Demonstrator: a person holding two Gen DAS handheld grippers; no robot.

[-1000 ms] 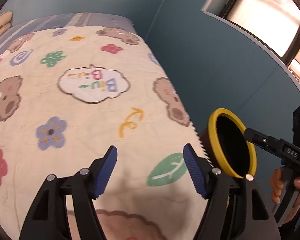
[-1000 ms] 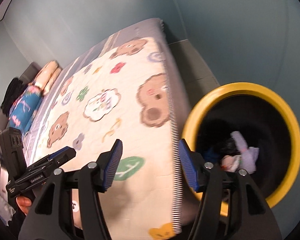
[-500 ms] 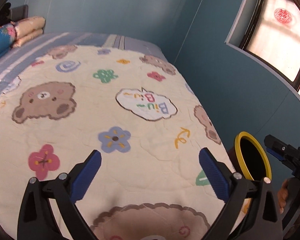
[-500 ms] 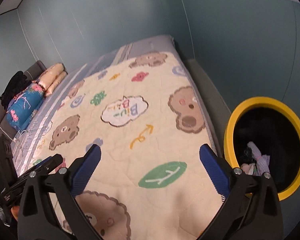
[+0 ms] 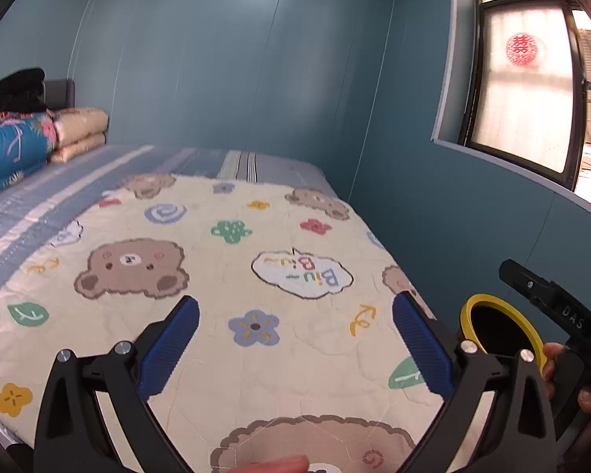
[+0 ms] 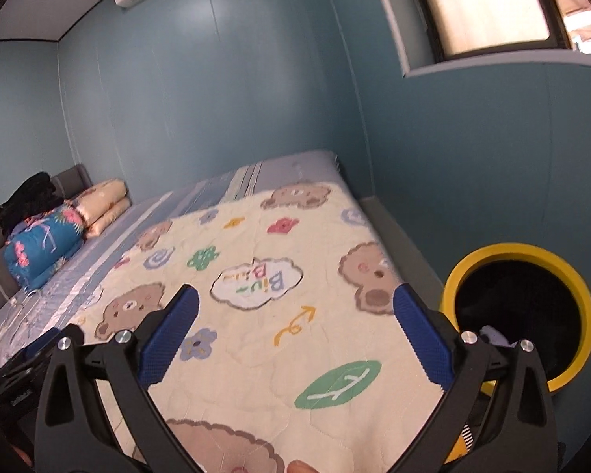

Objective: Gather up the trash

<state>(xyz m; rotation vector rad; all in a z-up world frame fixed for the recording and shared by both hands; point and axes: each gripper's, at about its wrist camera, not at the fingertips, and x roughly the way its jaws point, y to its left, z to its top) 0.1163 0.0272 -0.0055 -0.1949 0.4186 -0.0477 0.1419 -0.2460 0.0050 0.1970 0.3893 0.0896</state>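
the yellow-rimmed bin point(image 6: 518, 315) beside the bed point(image 6: 256, 315) holds a pale scrap point(image 6: 492, 335) (mostly hidden). both the left gripper point(image 5: 295, 339) and right gripper point(image 6: 295, 331) have just spread wide, nothing between them.

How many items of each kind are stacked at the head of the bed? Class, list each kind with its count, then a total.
Folded peach quilts: 2
Blue floral bundle: 1
Black garment pile: 1
Total: 4
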